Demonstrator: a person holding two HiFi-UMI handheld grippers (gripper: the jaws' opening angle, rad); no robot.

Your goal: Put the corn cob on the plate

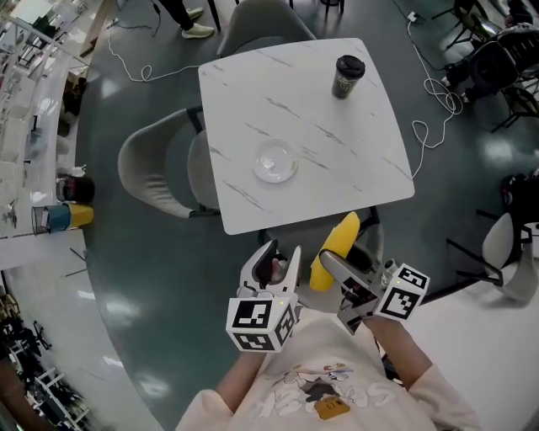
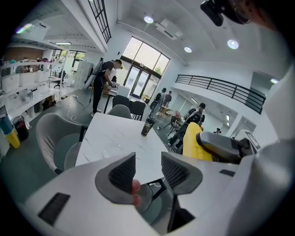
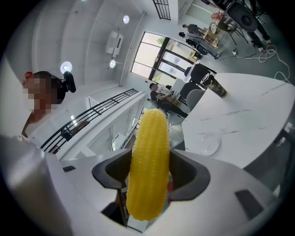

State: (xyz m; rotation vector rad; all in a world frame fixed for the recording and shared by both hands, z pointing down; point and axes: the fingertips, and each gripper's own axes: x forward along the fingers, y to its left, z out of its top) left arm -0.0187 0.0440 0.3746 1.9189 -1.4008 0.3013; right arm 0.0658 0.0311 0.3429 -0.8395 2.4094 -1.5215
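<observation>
A yellow corn cob (image 1: 335,248) sits clamped between the jaws of my right gripper (image 1: 331,263), just off the near edge of the white marble table (image 1: 354,160). In the right gripper view the corn cob (image 3: 150,161) stands upright across the jaws of the right gripper (image 3: 148,174). A clear glass plate (image 1: 274,162) lies near the table's middle, well ahead of both grippers; the same plate (image 3: 209,144) shows empty. My left gripper (image 1: 282,258) hangs beside the right one, also short of the table. The left gripper (image 2: 148,162) is open with nothing in it.
A dark paper cup (image 1: 348,76) stands at the table's far right corner. A grey chair (image 1: 156,168) is tucked at the table's left, another chair (image 1: 261,25) at the far side. Cables (image 1: 434,109) trail on the floor to the right.
</observation>
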